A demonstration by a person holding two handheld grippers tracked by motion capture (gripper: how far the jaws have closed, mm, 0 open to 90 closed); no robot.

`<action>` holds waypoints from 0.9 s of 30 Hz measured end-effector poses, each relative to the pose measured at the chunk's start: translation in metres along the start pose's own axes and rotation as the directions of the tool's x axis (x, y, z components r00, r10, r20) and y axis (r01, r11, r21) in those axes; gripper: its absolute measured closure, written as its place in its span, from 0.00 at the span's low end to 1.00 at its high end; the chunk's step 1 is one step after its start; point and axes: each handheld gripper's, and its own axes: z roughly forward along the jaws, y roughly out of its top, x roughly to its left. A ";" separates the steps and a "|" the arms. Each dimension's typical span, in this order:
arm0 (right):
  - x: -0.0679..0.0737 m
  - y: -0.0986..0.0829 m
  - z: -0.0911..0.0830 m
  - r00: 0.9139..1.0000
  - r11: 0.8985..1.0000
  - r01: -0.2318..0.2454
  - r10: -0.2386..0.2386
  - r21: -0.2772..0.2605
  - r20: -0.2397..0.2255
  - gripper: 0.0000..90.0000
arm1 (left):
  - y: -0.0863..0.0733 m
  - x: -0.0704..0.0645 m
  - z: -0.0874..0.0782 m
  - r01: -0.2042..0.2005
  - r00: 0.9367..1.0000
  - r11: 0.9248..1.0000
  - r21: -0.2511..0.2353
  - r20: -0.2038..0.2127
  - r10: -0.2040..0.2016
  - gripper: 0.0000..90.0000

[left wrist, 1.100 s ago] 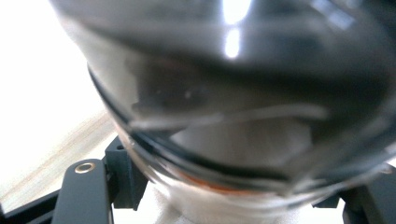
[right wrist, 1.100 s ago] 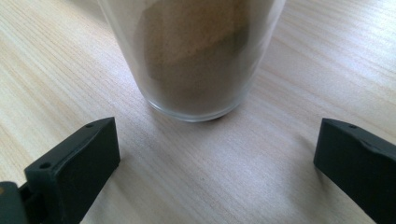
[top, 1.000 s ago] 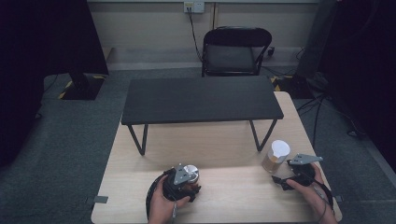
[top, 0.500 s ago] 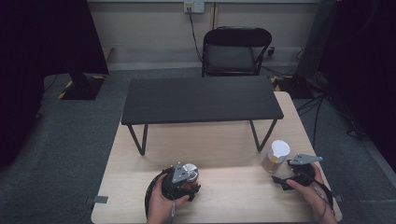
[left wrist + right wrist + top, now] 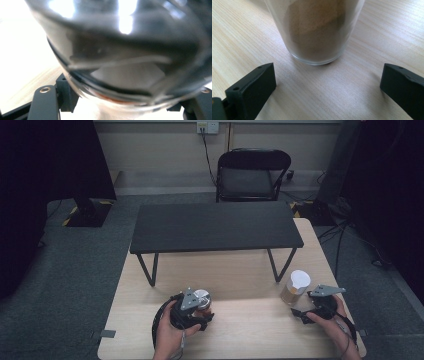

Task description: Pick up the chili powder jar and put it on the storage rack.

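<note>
A clear glass jar (image 5: pixel 201 296) with a shiny top sits in my left gripper (image 5: pixel 201 308) near the table's front edge, left of centre. In the left gripper view the glass jar (image 5: pixel 120 50) looms large and blurred, with the black jaws pressed against both its sides, so my left gripper (image 5: pixel 122 106) is shut on it. At the right, a glass jar of brown powder (image 5: pixel 295 288) with a white lid stands upright on the wood. My right gripper (image 5: pixel 301 305) lies just in front of it, open. The powder jar (image 5: pixel 317 30) stands just beyond my right gripper (image 5: pixel 327 82), touching neither jaw.
A low black bench-like table (image 5: pixel 215 226) stands across the middle of the wooden table (image 5: pixel 250 330), its legs just behind both jars. A black chair (image 5: pixel 247 175) and cables are on the floor beyond. The table's right edge is close to my right hand.
My left gripper has turned slightly and raised the glass jar a little. The right gripper and the powder jar have stayed put.
</note>
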 end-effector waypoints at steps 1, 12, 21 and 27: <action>0.000 0.000 0.000 1.000 1.000 0.000 0.000 0.000 0.000 0.00 | 0.002 0.000 -0.002 -0.001 1.000 1.000 0.000 -0.003 0.001 0.34; 0.000 0.000 0.000 1.000 1.000 0.000 0.000 0.000 0.000 0.00 | 0.021 0.010 -0.021 0.009 1.000 1.000 0.006 -0.011 -0.009 0.34; 0.000 0.000 0.000 1.000 1.000 0.000 0.000 0.000 0.000 0.00 | 0.041 0.014 -0.033 -0.019 1.000 1.000 0.018 -0.011 0.019 0.34; 0.000 0.000 0.000 1.000 1.000 0.000 0.000 0.000 0.000 0.00 | 0.054 0.019 -0.038 -0.025 1.000 1.000 0.016 0.008 0.025 0.34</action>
